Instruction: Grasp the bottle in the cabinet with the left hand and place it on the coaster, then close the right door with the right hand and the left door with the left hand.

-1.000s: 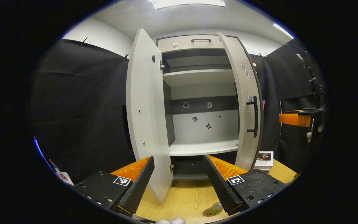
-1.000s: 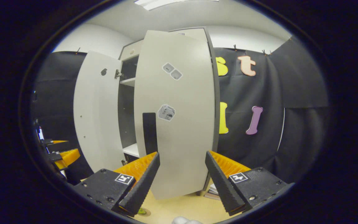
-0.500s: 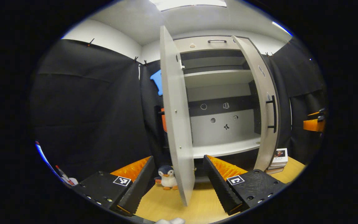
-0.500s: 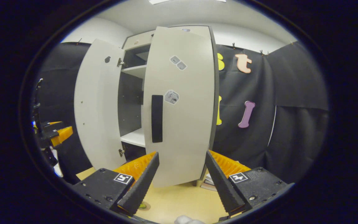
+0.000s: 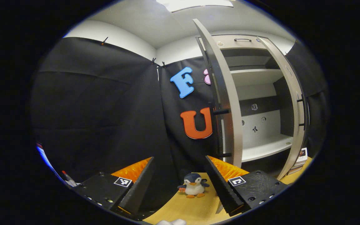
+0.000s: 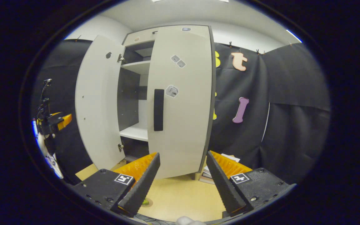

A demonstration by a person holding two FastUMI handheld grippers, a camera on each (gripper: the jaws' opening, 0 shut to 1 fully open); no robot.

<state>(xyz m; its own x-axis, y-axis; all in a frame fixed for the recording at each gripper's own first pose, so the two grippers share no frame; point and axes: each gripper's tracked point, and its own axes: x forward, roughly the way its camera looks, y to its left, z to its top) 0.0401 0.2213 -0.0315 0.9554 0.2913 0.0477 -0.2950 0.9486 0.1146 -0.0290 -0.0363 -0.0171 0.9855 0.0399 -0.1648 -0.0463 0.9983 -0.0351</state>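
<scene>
Standing ajar at twelve o'clock, the right door (image 6: 180, 100) faces the spread, empty right gripper (image 6: 182, 184); the left gripper (image 5: 180, 184), also spread, points at a penguin toy (image 5: 193, 185).

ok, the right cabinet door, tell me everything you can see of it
The right door is a tall, flat, light grey panel with a dark edge, looking like laminated board. A black vertical bar handle sits near its free edge, and a few small stickers are on its face. It stands upright, mostly swung shut but still ajar, with the shelves visible through the gap beside it. Nothing touches it; the right hand-held gripper is open in front of it.
</scene>
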